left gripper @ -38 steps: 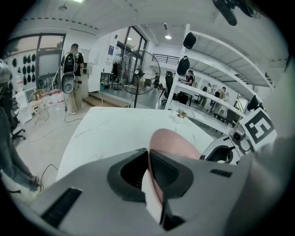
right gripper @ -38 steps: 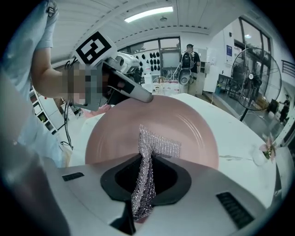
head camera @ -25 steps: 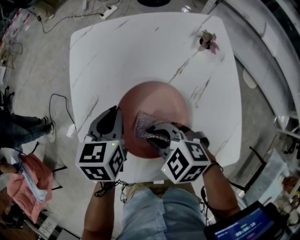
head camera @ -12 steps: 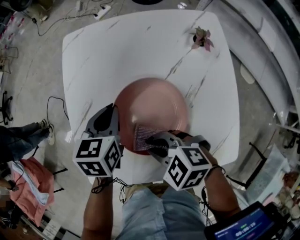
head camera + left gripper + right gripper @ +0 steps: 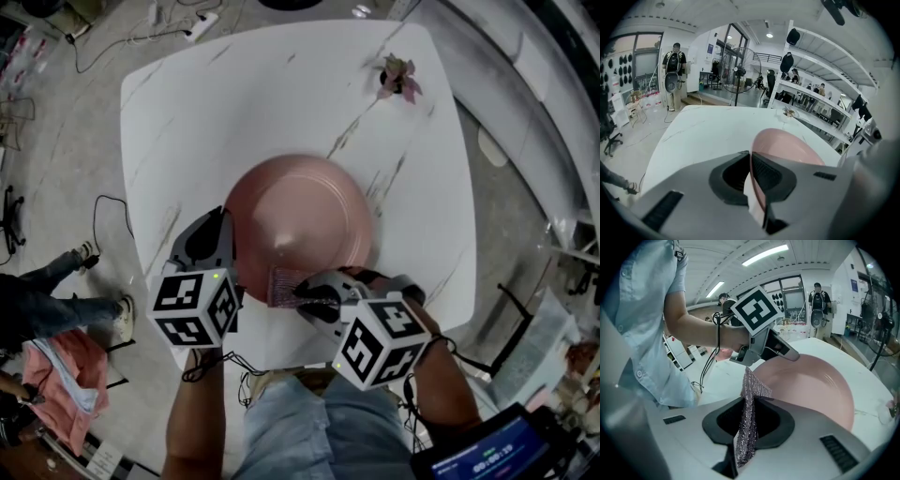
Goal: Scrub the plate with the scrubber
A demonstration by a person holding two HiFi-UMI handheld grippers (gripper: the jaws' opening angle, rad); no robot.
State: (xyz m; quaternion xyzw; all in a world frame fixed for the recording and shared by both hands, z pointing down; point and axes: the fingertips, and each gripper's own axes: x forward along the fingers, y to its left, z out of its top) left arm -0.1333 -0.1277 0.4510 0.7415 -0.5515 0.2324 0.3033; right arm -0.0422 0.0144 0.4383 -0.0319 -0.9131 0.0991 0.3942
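Observation:
A pink plate [image 5: 300, 216] lies on the white marble table [image 5: 234, 103]. My left gripper [image 5: 229, 267] is shut on the plate's near left rim; in the left gripper view the thin pink rim [image 5: 757, 187] runs between the jaws. My right gripper [image 5: 302, 292] is shut on a silvery mesh scrubber [image 5: 284, 286], which hangs at the plate's near edge. In the right gripper view the scrubber [image 5: 749, 418] stands upright between the jaws, with the plate [image 5: 811, 385] beyond it and the left gripper [image 5: 780, 348] on the rim.
A small potted plant [image 5: 397, 78] stands at the table's far right. Cables and a power strip [image 5: 202, 25] lie on the floor beyond the table. A person's legs [image 5: 56, 300] are at the left. A dark device with a screen [image 5: 483, 448] sits at the lower right.
The right gripper has drawn the scrubber from the plate's middle toward its near edge. The left gripper still holds the rim.

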